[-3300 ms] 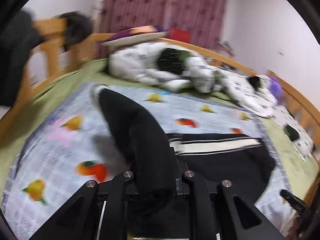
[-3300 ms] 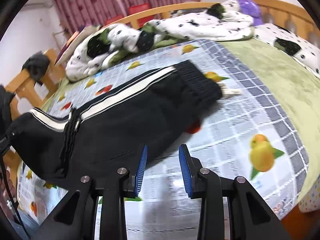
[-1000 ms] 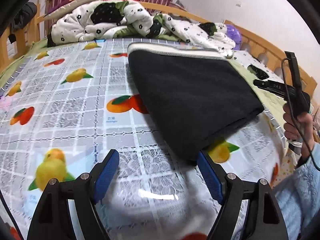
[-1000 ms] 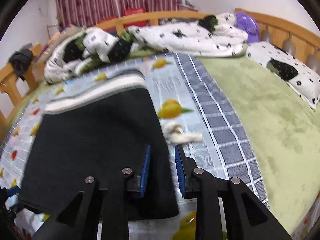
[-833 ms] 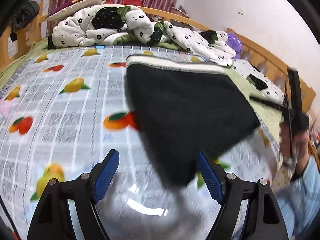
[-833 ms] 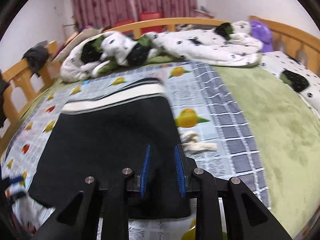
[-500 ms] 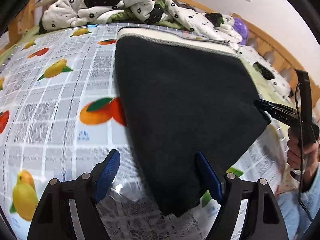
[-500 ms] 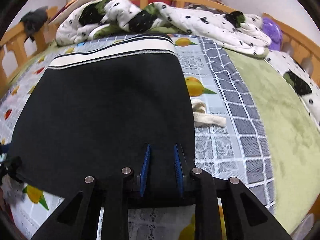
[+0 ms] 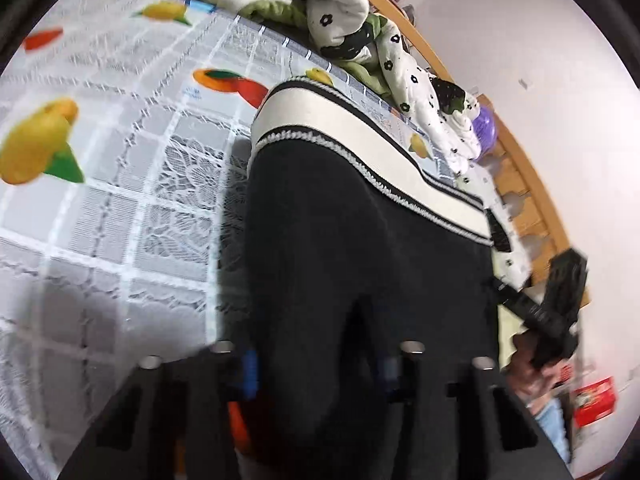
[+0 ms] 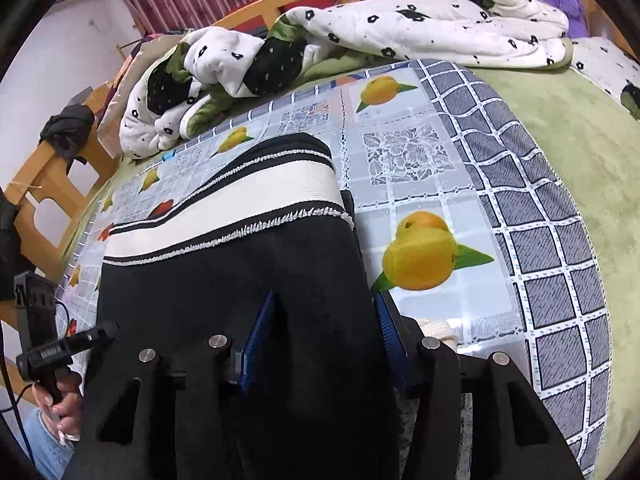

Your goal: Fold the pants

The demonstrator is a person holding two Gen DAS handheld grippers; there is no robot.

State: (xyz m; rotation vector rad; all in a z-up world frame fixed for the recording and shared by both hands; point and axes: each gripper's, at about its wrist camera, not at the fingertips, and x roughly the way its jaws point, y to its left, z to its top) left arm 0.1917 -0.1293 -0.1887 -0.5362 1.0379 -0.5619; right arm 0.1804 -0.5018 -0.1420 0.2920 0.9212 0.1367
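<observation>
On the bed's fruit-print cover (image 10: pixel 420 152) the folded pants (image 10: pixel 240 280) lie flat; we keep left gripper (image 9: pixel 316 364) and right gripper (image 10: pixel 320 328) spread around the near corners, probably to fold once more.

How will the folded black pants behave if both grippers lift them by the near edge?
The pants look like soft knit, so they would likely droop between the left gripper and right gripper. The stacked layers may slide apart. Probably light.
</observation>
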